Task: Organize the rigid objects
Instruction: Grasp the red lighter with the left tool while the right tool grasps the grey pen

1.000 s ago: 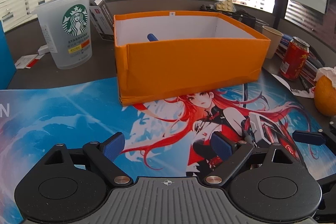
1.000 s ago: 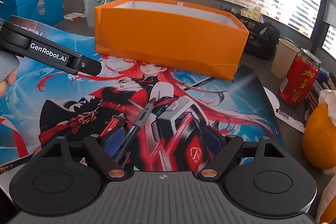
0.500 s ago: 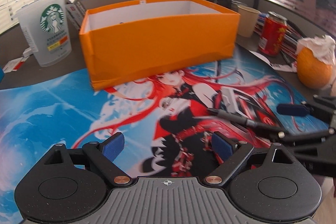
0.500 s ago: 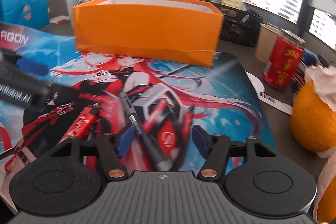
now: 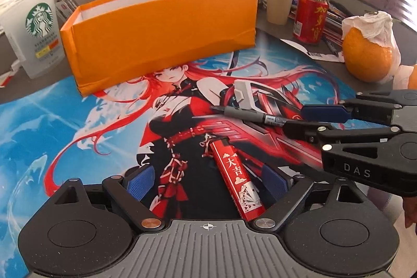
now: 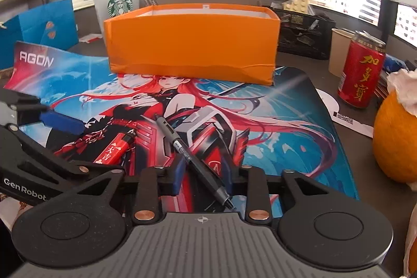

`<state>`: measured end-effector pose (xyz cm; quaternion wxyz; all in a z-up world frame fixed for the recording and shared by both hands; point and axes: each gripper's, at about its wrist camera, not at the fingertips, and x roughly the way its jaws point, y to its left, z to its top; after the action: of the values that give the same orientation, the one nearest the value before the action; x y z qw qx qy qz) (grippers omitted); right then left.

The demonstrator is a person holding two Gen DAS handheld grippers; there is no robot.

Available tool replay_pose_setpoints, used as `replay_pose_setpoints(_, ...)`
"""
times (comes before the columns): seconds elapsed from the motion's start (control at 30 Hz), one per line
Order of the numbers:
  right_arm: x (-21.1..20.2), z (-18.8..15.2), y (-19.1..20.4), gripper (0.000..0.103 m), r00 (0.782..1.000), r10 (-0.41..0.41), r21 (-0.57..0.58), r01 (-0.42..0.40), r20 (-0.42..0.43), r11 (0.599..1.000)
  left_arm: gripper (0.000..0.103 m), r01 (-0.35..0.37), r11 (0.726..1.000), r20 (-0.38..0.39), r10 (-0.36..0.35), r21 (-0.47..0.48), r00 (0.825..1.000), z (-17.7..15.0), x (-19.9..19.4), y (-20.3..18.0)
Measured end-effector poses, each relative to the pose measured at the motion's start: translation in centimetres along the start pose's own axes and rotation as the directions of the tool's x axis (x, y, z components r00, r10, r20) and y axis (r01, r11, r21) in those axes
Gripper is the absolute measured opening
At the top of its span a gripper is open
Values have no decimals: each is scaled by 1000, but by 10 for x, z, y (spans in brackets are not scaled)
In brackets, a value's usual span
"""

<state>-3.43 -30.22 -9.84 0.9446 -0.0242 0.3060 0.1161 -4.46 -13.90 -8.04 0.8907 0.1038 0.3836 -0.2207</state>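
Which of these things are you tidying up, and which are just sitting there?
For the job:
black pen, between the right gripper fingers
red lighter, between the left gripper fingers
orange box

Just lying about:
Starbucks cup
red can
paper cup
orange
mouse mat

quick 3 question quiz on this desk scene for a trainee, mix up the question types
1. True or false: the black pen already lies inside the orange box.
2. Which item lies between the left tool's fingers? A) red lighter B) red can C) orange
3. Fill in: the right tool straddles the ____.

Key
1. False: it lies on the printed mat.
2. A
3. black pen, with its jaws still apart.
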Motion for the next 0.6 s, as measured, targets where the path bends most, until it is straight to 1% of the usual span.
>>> replay_pose_setpoints(0.13, 0, -1, 4, 27, 1000, -16, -27, 16, 7, 1000, 88, -11, 1000, 29, 11, -11, 1000, -4, -2, -3)
replay_pose_setpoints(0.2, 0, -1, 4, 27, 1000, -11, -29, 11, 8, 1000, 85, -8, 1000, 45, 9, -12, 999, -7, -4, -4)
replay_pose_setpoints(0.3, 1, 0, 3, 28, 1000, -8, -19, 8, 9, 1000, 75, -8, 1000, 60, 8, -9, 998, -8, -6, -7)
replay_pose_setpoints(0.4, 1, 0, 5, 29, 1000, -8, -26, 8, 13, 1000, 58, 0, 1000, 68, 0, 0, 998, -8, -8, -10)
replay_pose_setpoints(0.47, 2, 0, 7, 29, 1000, -2, -38, 2, 13, 999, 38, 1, 1000, 77, -2, 9, 997, -9, -10, -11)
replay_pose_setpoints(0.5, 3, 0, 7, 29, 1000, 1, -39, -1, 13, 999, 33, 4, 1000, 80, -5, 13, 997, -9, -10, -12)
replay_pose_setpoints(0.53, 3, 1, 8, 29, 1000, 2, -43, -2, 13, 999, 24, 2, 1000, 83, -4, 17, 997, -9, -11, -12)
replay_pose_setpoints(0.57, 3, 1, 9, 28, 1000, 3, -48, -3, 13, 999, 18, -1, 1000, 87, -1, 20, 996, -9, -11, -11)
replay_pose_setpoints(0.6, 3, 1, 11, 25, 1000, 6, -55, -5, 14, 998, 17, 0, 1000, 88, -2, 16, 996, -9, -11, -10)
